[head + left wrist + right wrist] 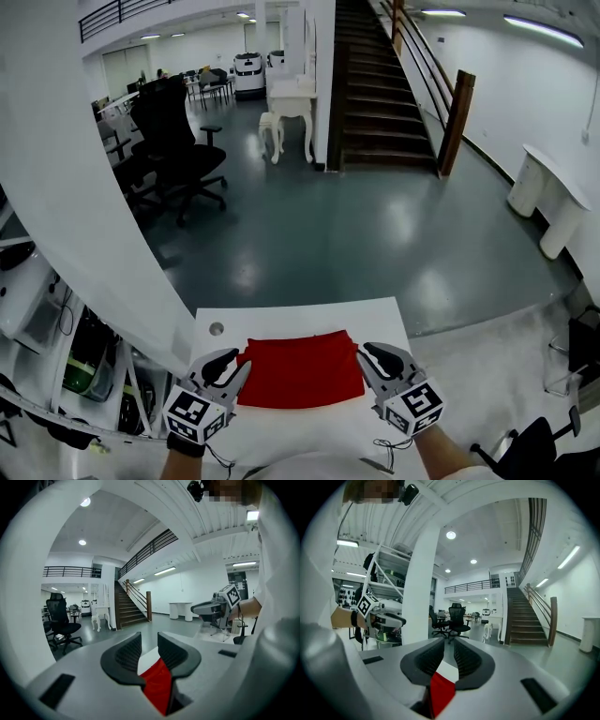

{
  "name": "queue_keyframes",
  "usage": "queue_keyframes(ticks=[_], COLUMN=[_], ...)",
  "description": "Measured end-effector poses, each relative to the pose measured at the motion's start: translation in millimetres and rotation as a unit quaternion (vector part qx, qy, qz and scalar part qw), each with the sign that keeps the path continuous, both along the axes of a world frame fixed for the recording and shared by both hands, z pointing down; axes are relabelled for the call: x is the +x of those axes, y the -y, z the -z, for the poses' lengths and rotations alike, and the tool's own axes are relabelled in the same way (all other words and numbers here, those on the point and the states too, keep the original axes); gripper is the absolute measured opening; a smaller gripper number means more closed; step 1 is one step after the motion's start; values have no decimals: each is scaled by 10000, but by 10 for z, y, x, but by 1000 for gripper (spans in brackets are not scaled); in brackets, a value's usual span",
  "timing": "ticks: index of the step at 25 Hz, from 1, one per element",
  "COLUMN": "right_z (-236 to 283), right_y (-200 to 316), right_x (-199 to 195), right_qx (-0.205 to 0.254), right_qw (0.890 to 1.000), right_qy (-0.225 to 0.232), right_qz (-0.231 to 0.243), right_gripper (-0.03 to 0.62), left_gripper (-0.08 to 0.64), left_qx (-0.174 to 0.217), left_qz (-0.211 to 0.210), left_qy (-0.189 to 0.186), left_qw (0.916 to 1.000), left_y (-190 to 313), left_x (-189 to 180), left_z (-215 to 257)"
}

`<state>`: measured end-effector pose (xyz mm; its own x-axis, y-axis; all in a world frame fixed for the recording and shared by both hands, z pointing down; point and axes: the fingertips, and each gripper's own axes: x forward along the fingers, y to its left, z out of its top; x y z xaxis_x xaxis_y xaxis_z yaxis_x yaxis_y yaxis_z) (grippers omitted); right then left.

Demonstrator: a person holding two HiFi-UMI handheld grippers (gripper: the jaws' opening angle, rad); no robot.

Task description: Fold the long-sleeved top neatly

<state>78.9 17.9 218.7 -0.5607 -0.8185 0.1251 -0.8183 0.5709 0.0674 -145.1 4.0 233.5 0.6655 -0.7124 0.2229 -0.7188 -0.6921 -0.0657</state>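
The red long-sleeved top (300, 370) lay flat as a folded rectangle at the lower centre of the head view. It rested on the white surface (281, 323), with bare surface around its far and side edges.

The left gripper (240, 362) sat at the top's left edge, at the lower left of the frame. Its fingers (125, 654) stood partly spread, with a clear gap between the ribbed pads. Red fabric showed low in that gap. It could not be determined whether the fabric lay between the pads or beneath them on the surface.

The right gripper (364, 353) sat at the top's right edge, at the lower right of the frame. Its fingers stood closer together than the left pair. A narrow gap remained between the pads, and they were not seen pressing on the fabric. Red fabric showed low in the gap, with white surface beyond it.

A small round hole (217, 329) marked the surface near its far left corner. Beyond the surface lay a grey floor (356, 234). A black office chair (178, 141) stood at the upper left and a dark staircase (380, 84) at the upper centre.
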Motion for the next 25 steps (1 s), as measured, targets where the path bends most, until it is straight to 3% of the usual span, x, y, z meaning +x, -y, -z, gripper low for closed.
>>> queue_keyframes(ticks=[10,25], right_z=[113,79], right_y=[-174,-264], right_x=[-39,-119], right_qx=[92,8], right_qw=[9997,9989], right_qy=[169,287], right_qz=[132,379], right_gripper=[15,12], left_gripper=[11,9], left_qx=[141,91], left_qz=[-182,-458], left_qy=[-209,-19], left_qw=[9995,9989], left_y=[-230,-319], left_x=[81,301], left_z=[113,29])
